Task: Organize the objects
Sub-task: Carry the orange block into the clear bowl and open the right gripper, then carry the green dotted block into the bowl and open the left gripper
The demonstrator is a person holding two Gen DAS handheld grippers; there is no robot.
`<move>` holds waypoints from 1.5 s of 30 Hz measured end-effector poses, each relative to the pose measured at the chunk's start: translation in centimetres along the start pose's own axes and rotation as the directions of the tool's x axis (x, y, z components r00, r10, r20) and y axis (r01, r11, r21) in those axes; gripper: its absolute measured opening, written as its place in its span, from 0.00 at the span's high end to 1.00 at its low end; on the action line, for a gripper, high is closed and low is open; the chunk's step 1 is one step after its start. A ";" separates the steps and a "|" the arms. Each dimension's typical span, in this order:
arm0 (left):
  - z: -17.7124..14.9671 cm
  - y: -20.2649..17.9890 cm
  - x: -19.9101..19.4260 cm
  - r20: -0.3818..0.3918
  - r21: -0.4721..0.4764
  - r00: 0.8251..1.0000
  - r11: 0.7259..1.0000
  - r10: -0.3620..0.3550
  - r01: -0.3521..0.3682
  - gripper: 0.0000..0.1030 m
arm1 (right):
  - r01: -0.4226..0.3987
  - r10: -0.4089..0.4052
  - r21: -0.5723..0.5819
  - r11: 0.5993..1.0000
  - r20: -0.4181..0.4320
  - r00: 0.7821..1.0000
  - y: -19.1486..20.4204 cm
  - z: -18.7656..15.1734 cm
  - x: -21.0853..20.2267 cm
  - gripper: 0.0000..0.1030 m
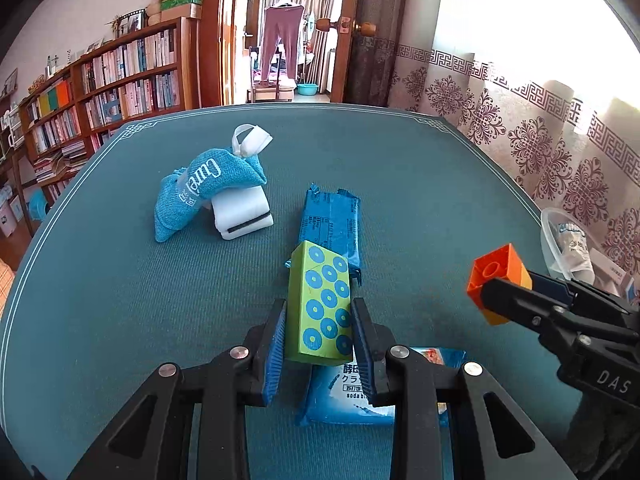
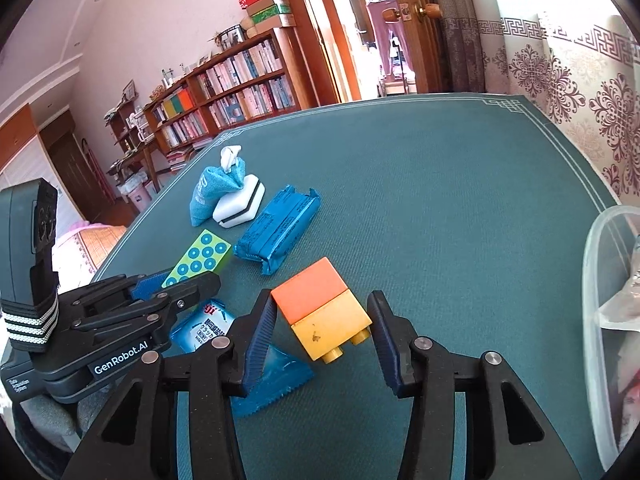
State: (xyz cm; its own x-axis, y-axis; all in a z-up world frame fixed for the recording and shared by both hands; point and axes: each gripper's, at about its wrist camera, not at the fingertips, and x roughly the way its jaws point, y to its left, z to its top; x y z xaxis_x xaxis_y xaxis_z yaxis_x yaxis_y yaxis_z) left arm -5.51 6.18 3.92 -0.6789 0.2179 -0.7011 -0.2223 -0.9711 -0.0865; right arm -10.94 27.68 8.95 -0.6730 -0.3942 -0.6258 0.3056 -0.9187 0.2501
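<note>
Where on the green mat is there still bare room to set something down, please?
The widest bare stretch of the mat runs from the dark blue packet across to the clear plastic bin, up to the far edge. It is crowded on the left, around the blue pouch, white block and soda cracker packet.

A lived-in home: packed bookshelves (image 1: 120,76), patterned curtains (image 1: 520,128), and trousers (image 1: 278,40) hanging beyond the doorway.

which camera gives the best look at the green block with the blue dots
The left wrist view: the green block fills the centre between that gripper's jaws, dotted face fully visible. In the right wrist view it sits smaller, partly hidden behind the left gripper.
</note>
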 end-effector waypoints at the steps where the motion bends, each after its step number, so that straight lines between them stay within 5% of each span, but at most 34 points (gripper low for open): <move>1: 0.0 -0.2 0.0 -0.001 0.003 1.000 1.000 -0.004 0.004 0.68 | 0.013 -0.013 0.007 1.000 0.011 1.000 -0.4 0.0 -0.7 0.53; 12: 0.2 -3.3 0.1 -0.006 0.064 0.998 0.996 -0.060 0.060 0.68 | 0.219 -0.228 0.099 0.971 0.087 0.970 -6.5 -0.7 -7.1 0.53; 20: 0.1 -6.5 0.4 -0.021 0.115 0.995 0.988 -0.101 0.103 0.68 | 0.399 -0.416 0.132 0.907 0.152 0.897 -10.0 -0.7 -10.7 0.53; 25: 0.1 -8.4 0.4 -0.028 0.150 0.992 0.981 -0.120 0.123 0.68 | 0.444 -0.469 0.170 0.880 0.162 0.868 -12.2 -0.6 -11.9 0.52; 28: 0.0 -9.5 0.4 -0.034 0.169 0.990 0.976 -0.134 0.138 0.68 | 0.452 -0.484 0.194 0.871 0.169 0.859 -13.1 -0.9 -12.5 0.40; 45: 1.3 -18.3 0.8 -0.107 0.277 0.943 0.902 -0.315 0.333 0.68 | 0.495 -0.527 0.184 0.849 0.240 0.815 -13.1 -3.2 -15.3 0.40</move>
State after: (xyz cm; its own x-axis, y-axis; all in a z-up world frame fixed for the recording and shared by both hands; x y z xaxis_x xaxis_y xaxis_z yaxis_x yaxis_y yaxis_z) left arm -2.90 24.29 5.87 -0.4952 0.5010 -0.7097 -0.6198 -0.7762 -0.1155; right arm -2.52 45.84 12.88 -0.8715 0.1577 -0.4643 -0.1979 -0.9795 0.0387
